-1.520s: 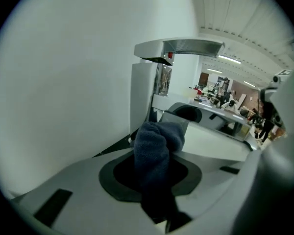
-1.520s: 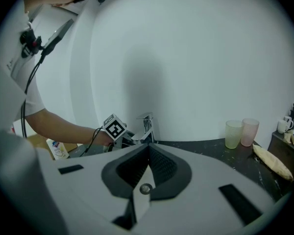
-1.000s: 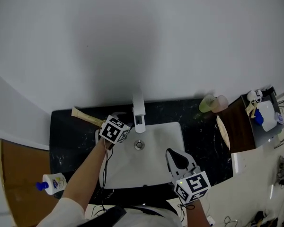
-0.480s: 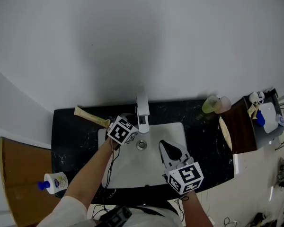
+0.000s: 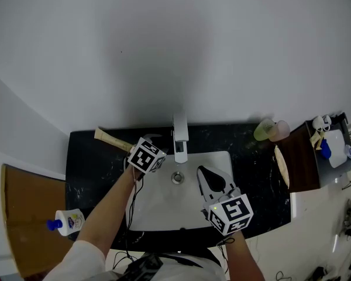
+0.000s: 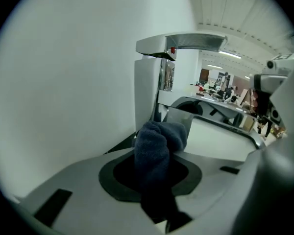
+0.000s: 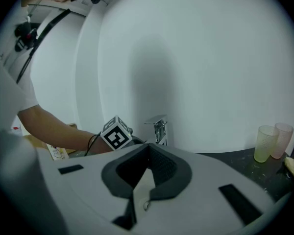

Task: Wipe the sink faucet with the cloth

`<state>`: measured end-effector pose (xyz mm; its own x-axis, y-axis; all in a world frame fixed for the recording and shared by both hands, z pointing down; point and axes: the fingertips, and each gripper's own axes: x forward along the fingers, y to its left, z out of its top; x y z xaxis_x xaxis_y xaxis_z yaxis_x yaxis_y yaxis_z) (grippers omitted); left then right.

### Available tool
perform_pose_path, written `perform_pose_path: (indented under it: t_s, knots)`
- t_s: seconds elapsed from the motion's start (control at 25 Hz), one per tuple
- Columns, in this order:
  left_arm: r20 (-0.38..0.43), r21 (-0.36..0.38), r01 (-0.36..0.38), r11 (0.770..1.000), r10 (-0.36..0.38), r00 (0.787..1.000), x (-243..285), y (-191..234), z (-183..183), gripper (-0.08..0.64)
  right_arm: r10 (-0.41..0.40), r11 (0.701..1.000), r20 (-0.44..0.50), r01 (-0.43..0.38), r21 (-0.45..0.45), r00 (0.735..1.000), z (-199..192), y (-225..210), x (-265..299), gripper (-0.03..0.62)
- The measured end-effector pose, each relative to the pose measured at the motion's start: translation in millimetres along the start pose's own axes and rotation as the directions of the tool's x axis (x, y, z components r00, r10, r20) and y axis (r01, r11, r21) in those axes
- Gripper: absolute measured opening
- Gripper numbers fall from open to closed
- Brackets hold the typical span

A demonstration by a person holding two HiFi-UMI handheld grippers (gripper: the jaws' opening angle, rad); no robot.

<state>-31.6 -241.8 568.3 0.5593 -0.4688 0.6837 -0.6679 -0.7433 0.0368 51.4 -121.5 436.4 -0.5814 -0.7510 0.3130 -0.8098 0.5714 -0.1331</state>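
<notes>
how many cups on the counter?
2: a yellow-green cup and a pink cup, side by side at the back right of the counter. None appears hidden.

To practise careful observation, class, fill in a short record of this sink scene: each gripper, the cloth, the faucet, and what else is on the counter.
left gripper: shut on the dark blue cloth, beside the faucet
cloth: bunched between the jaws, close to the faucet's column; contact unclear
faucet: squared spout, at the back edge of the sink
right gripper: jaw tips together, empty, over the sink's right part
counter: black; two cups at right, wooden-handled tool at left
</notes>
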Motion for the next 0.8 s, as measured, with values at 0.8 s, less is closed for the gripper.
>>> perform_pose_path:
  t_s: [0.8]
  knots:
    - [0.202, -0.33, 0.054, 0.942, 0.014, 0.979, -39.6, 14.6, 40.6, 0.093, 0.006, 1.0, 0.027, -0.006, -0.001, 1.0, 3.3, 4.0, -32.4, 0.005]
